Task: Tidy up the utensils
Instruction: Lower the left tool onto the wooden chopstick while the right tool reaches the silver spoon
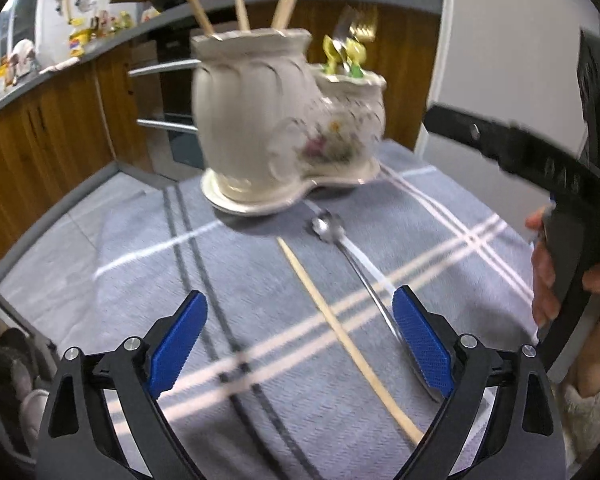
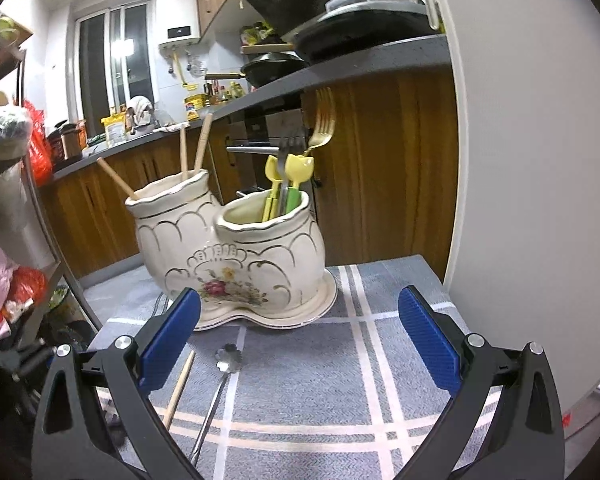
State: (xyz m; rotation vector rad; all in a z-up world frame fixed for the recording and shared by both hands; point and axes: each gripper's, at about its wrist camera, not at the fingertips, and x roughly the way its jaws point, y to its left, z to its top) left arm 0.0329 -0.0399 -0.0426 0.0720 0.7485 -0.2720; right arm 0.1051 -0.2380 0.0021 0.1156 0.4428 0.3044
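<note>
While mostly sorted, two pieces left loose.
Chopsticks [image 2: 188,152] and forks [image 2: 296,168] already standing in holder [image 2: 236,256]; one chopstick [image 1: 340,332] and spoon [image 1: 356,264] lying on cloth [image 1: 112,280], between wide-open empty left gripper [image 1: 300,336] jaws. Right gripper [image 2: 300,336] likewise open, empty, just short of holder.

holder [image 1: 284,120]: motion-blurred | spoon [image 1: 364,276]: handle end behind pad
</note>
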